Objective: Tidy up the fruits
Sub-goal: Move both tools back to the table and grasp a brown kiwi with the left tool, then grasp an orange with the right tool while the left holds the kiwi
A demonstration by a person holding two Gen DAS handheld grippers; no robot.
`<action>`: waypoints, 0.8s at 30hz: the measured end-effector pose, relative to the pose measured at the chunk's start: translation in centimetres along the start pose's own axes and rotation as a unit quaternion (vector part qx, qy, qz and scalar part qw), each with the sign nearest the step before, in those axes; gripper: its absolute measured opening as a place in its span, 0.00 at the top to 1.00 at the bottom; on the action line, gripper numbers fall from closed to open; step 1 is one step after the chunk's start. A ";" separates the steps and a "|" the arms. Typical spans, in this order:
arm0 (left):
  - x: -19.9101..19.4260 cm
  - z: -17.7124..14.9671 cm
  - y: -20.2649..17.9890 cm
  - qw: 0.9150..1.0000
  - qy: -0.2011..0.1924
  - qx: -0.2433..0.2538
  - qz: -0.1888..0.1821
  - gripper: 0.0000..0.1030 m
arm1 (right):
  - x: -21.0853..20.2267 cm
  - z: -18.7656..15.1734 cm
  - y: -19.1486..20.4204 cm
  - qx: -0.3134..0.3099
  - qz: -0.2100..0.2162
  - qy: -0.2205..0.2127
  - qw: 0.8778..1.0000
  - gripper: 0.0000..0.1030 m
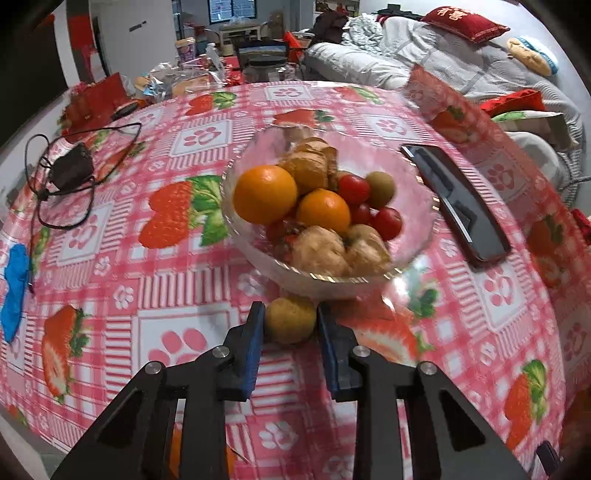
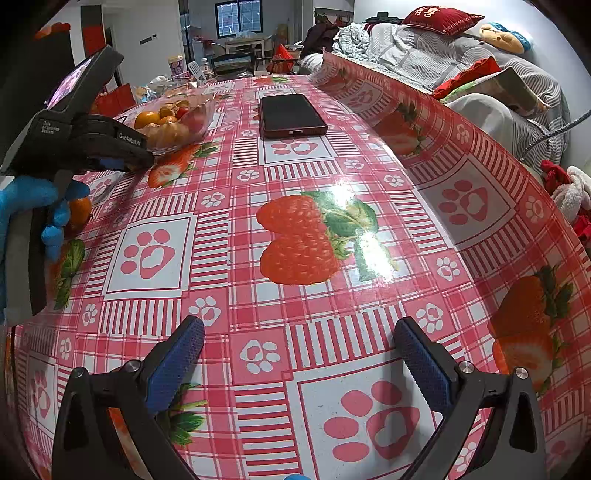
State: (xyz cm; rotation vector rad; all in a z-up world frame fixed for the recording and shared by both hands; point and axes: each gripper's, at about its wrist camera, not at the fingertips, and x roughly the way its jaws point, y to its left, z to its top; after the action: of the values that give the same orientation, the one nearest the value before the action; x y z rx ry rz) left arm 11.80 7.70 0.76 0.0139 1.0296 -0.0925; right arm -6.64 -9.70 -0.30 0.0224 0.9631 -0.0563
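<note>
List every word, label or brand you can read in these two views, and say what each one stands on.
"GenRobot.AI": on the side of the left gripper, right wrist view.
"Data Acquisition System": small print on the same gripper's body; only roughly legible.
Characters on the red cushion: too blurred to read.
Print on the cup far back: too small to read.
</note>
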 end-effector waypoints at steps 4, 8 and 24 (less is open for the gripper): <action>-1.8 -2.4 -0.8 1.000 0.003 0.014 -0.019 0.70 | 0.0 0.0 0.0 0.000 0.000 0.000 1.000 0.00; -4.4 -6.2 -1.5 0.999 0.000 0.027 -0.030 0.70 | 0.0 0.0 0.0 0.000 0.000 0.000 1.000 0.00; -13.7 -21.5 5.9 0.999 0.001 -0.018 0.049 0.70 | 0.0 0.1 0.0 0.000 -0.003 0.001 1.000 0.00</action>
State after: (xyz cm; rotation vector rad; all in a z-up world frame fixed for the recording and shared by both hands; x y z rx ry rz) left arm -13.05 15.69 1.21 0.0316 1.0301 0.0154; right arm -6.61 -9.68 -0.23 0.0197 0.9647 -0.0612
